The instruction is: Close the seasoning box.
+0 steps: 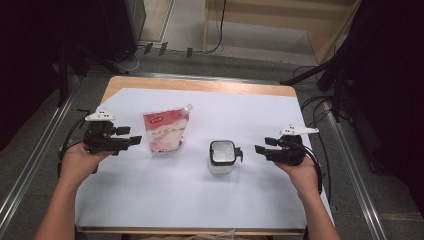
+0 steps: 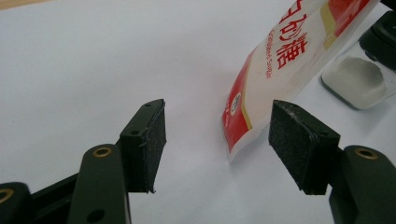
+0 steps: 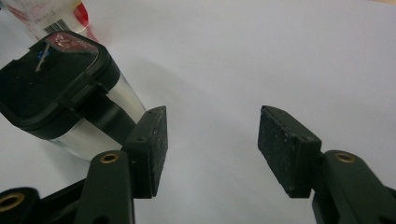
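The table [image 1: 125, 85] is covered by a white sheet [image 1: 200, 200]. Two items stand on it near the middle: a red and white pouch [image 1: 166, 131] with a spout at its upper right corner, and a clear jar [image 1: 222, 156] with a black lid.

The pouch stands upright left of centre, slightly tilted, its printed face towards the person. In the left gripper view the pouch [image 2: 280, 70] leans across the upper right of the frame, its lower corner resting on the sheet just beyond the right-hand pad. Red printed characters are legible on its face. Behind it lies the jar [image 2: 357, 81], with white contents visible through its wall.

The jar stands right of the pouch, near it but apart. In the right gripper view the jar [image 3: 60, 100] sits at the left, close beside the left-hand pad; whether the pad touches it cannot be determined. Its lid has a black tab on the side facing the gripper. The lid is closed.

The left gripper [image 1: 131, 141] is held in the person's left hand [image 1: 80, 160] at the left side of the sheet, pointing towards the pouch and stopping just short of it. Its jaws are released, with a wide gap and nothing between the pads.

The right gripper [image 1: 261, 149] is held in the right hand [image 1: 300, 172] at the right side, pointing towards the jar and near it. Its jaws are likewise spread apart and grasp nothing.
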A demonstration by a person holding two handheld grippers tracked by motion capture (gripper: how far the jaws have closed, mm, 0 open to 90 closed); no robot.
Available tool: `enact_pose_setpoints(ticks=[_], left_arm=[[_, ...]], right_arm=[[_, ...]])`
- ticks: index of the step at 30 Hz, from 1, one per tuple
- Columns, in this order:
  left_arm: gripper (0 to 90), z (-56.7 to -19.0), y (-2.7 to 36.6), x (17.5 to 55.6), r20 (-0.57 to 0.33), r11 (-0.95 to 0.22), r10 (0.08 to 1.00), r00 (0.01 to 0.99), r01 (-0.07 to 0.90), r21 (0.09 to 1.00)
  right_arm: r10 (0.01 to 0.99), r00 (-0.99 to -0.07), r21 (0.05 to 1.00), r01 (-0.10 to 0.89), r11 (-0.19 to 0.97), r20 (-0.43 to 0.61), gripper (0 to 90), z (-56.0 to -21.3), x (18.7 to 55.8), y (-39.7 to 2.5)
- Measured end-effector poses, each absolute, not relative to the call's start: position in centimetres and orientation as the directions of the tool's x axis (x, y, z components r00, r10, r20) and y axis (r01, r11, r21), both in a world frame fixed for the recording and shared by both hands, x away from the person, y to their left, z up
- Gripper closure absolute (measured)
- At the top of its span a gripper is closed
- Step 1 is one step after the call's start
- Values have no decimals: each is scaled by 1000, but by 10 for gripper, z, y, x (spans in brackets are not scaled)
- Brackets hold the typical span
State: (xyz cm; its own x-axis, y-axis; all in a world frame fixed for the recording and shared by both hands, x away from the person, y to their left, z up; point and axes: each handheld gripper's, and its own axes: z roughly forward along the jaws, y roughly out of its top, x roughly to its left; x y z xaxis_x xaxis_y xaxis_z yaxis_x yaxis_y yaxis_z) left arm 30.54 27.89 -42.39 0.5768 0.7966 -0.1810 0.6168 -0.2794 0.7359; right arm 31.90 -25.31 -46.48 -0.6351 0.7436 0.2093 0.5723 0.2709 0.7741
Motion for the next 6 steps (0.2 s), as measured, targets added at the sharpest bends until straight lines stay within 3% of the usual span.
enact_pose_setpoints(ticks=[6], left_arm=[[373, -425, 282, 305, -178, -286, 791, 586, 610, 739]], right_arm=[[753, -628, 781, 565, 265, 199, 422, -466, 319, -256]])
